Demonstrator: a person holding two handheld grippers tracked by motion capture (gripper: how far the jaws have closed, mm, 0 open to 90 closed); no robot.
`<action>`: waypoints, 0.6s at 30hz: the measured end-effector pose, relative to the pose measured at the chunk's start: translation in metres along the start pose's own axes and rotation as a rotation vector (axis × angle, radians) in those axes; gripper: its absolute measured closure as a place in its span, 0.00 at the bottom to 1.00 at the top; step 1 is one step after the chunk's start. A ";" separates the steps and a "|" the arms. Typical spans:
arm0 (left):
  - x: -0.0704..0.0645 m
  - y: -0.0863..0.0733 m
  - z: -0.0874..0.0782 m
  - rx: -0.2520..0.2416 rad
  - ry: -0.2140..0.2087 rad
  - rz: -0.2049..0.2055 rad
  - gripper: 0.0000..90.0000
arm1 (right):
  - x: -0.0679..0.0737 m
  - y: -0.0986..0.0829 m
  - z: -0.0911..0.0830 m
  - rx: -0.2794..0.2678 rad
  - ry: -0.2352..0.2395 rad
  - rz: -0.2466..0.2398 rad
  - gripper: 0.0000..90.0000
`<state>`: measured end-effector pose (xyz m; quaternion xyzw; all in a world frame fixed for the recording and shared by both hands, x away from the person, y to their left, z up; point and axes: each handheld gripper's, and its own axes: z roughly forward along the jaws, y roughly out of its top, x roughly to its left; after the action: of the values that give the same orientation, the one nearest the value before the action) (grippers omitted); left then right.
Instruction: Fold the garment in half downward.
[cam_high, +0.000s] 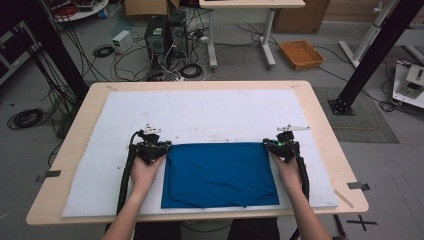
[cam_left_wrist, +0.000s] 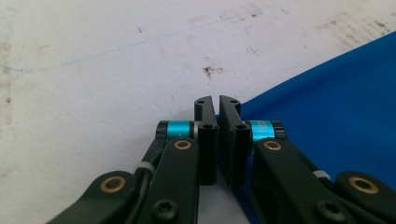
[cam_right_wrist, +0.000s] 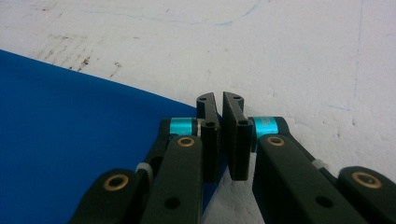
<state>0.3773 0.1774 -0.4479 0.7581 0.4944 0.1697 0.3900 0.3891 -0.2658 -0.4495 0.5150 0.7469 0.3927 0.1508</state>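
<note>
A folded blue cloth (cam_high: 219, 175) lay flat on the white mat (cam_high: 200, 115) that covered the wooden table (cam_high: 320, 115), on the side nearest the person. Its near edge ran close to the mat's front edge.

At the cloth's far left corner sat the left gripper (cam_high: 159, 148), held in the person's left hand (cam_high: 145, 172), with its cable trailing back along the forearm. In the left gripper view the left gripper (cam_left_wrist: 218, 105) had its two black jaws drawn almost together, only a thin slit showing between them. The blue cloth (cam_left_wrist: 327, 116) spread away to the right of the jaws, and its corner ran in under and between them, so the jaws appeared to be pinching that corner. To the left of the jaws lay bare, scuffed mat (cam_left_wrist: 93, 70).

At the cloth's far right corner sat the right gripper (cam_high: 278, 146), held in the right hand (cam_high: 289, 172). In the right gripper view the right gripper (cam_right_wrist: 220, 102) also had its jaws nearly closed, a narrow gap left between them. There the blue cloth (cam_right_wrist: 84, 130) filled the left side, its edge slanting down to meet the jaws, and its corner sat between them, seemingly clamped. Bare mat (cam_right_wrist: 317, 60) lay to the right.

Both grippers stood level with each other along the cloth's far edge, well apart.
</note>
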 end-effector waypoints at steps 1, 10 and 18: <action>0.001 0.000 0.000 -0.003 -0.010 -0.006 0.96 | 0.000 0.000 0.000 -0.002 -0.004 -0.007 0.96; 0.018 0.015 0.013 -0.027 0.004 -0.019 0.97 | -0.009 0.017 0.008 -0.026 -0.013 -0.026 0.96; 0.030 0.029 0.028 -0.033 0.017 -0.021 0.97 | -0.019 0.028 0.021 -0.032 -0.031 -0.030 0.96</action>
<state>0.4268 0.1857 -0.4475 0.7450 0.5025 0.1800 0.4001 0.4287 -0.2689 -0.4458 0.5072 0.7458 0.3941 0.1767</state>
